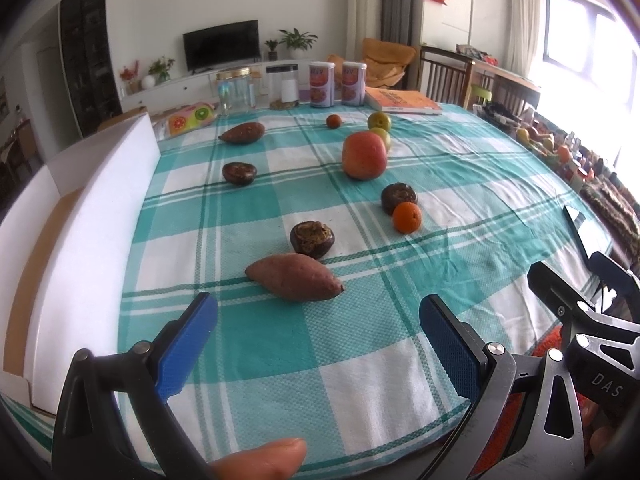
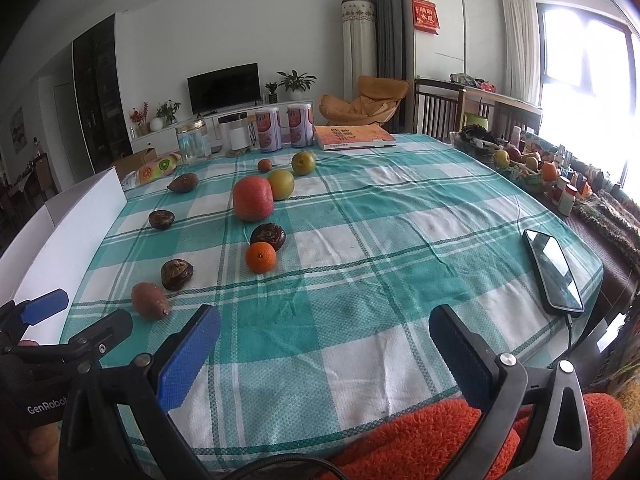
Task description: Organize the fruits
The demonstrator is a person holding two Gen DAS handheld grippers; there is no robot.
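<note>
**Checked cloth, scattered fruit, both grippers spread wide**

Teal-and-white checked cloth (image 2: 360, 240) is spread over a dining table in a living room, with a television (image 2: 224, 88) seen against the far wall. A white box (image 1: 92, 216) is set along the left edge of the table. At the far edge, two printed cans (image 2: 284, 128), glass jars (image 1: 236, 90) and an orange book (image 2: 354, 138) are lined up.

Produce is scattered over the left half of the cloth. A sweet potato (image 1: 296, 278) is seen nearest the left gripper (image 1: 318, 344), with a dark wrinkled fruit (image 1: 312, 239) just beyond it. A small orange (image 2: 261, 257) is placed touching another dark fruit (image 2: 269, 236). Farther off, a large red-orange fruit (image 2: 253, 199) is flanked by two green-yellow fruits (image 2: 281, 184), and a second sweet potato (image 1: 242, 133) lies near the far left. A phone (image 2: 554, 276) is laid at the right edge.

The left gripper is held wide apart, nothing between its blue pads. The right gripper (image 2: 324, 354) is likewise spread wide and empty, low over the near edge.
</note>
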